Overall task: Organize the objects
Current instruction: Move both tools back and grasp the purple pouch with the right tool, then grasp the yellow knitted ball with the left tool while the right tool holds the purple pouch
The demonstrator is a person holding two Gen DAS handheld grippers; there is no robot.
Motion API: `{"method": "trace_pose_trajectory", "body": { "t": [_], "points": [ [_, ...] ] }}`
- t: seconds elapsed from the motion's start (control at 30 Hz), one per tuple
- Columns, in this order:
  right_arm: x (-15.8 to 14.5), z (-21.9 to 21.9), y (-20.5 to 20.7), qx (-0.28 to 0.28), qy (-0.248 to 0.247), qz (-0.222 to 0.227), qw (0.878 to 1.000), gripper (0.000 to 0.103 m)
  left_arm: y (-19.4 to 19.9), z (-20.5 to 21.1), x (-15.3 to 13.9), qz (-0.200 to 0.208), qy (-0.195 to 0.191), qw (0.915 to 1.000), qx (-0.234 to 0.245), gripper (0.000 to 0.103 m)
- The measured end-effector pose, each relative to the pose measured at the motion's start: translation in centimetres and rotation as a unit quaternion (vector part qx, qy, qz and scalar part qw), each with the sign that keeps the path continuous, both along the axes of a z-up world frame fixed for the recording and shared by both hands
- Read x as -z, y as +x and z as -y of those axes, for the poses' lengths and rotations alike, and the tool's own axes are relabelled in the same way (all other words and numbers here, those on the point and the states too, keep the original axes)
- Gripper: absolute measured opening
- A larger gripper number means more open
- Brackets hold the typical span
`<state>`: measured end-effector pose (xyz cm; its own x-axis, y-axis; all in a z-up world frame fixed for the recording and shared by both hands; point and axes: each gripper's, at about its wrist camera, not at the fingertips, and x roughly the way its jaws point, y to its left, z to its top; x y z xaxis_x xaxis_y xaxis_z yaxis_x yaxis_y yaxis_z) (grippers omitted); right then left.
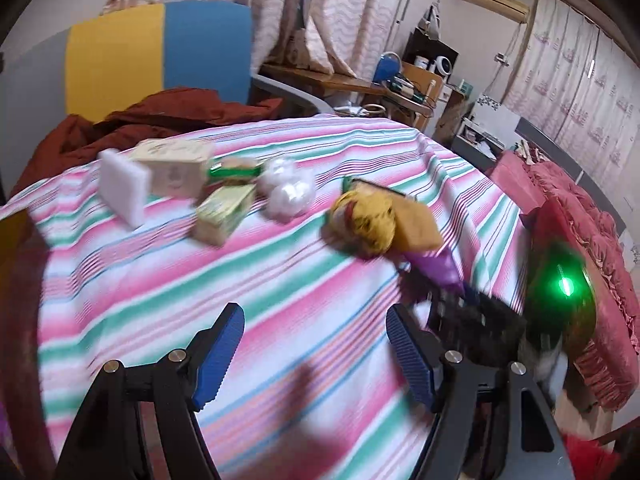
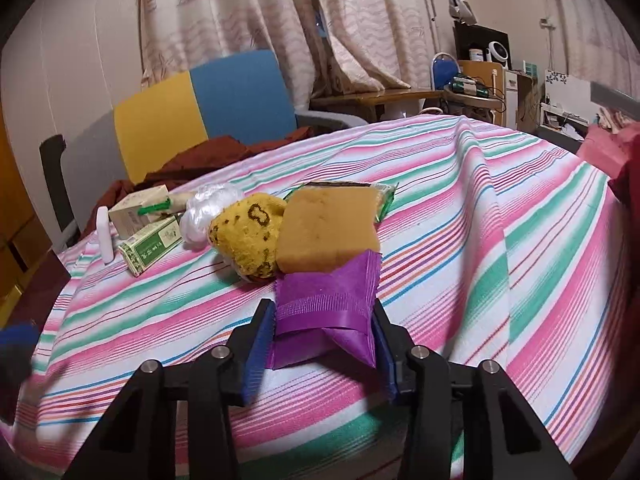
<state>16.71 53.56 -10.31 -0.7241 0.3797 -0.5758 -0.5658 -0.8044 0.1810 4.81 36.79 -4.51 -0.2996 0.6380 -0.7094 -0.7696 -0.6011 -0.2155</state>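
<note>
A purple packet (image 2: 328, 300) lies on the striped cloth (image 2: 500, 240), and my right gripper (image 2: 322, 308) is shut on it, with a blue pad against each side. Just behind the packet sit an orange-brown sponge (image 2: 326, 232) and a yellow spotted plush (image 2: 248, 232). In the left wrist view the same purple packet (image 1: 436, 266), sponge (image 1: 416, 220) and plush (image 1: 366, 220) show at the right. My left gripper (image 1: 314, 312) is open over bare striped cloth (image 1: 200, 280), with nothing between its fingers.
Further left lie a clear plastic bag (image 2: 200, 212), a green-and-white box (image 2: 150, 246), a cream box (image 2: 138, 208) and a white foam block (image 2: 103, 232). A blue-and-yellow chair (image 2: 208, 104) with a rust-red cloth (image 1: 160, 112) stands behind. A red quilt (image 1: 580, 240) lies at the right.
</note>
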Motion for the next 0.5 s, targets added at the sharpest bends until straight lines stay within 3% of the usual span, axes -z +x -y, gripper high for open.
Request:
{"method": "trace_pose_trajectory", "body": {
  "t": [0.13, 0.23, 0.5],
  "points": [
    [0.1, 0.0, 0.0, 0.003, -0.001, -0.009, 1.000, 0.044, -1.0, -4.2, 0.3, -0.012, -0.010, 0.9997, 0.016, 0.076],
    [0.3, -0.1, -0.1, 0.001, -0.005, -0.013, 1.000, 0.044, -2.1, -6.6, 0.7, 0.001, -0.008, 0.9998, 0.017, 0.076],
    [0.5, -0.3, 0.0, 0.000, -0.007, -0.018, 1.000, 0.044, -3.9, -10.6, 1.7, 0.013, -0.011, 0.9996, 0.023, 0.078]
  ]
}}
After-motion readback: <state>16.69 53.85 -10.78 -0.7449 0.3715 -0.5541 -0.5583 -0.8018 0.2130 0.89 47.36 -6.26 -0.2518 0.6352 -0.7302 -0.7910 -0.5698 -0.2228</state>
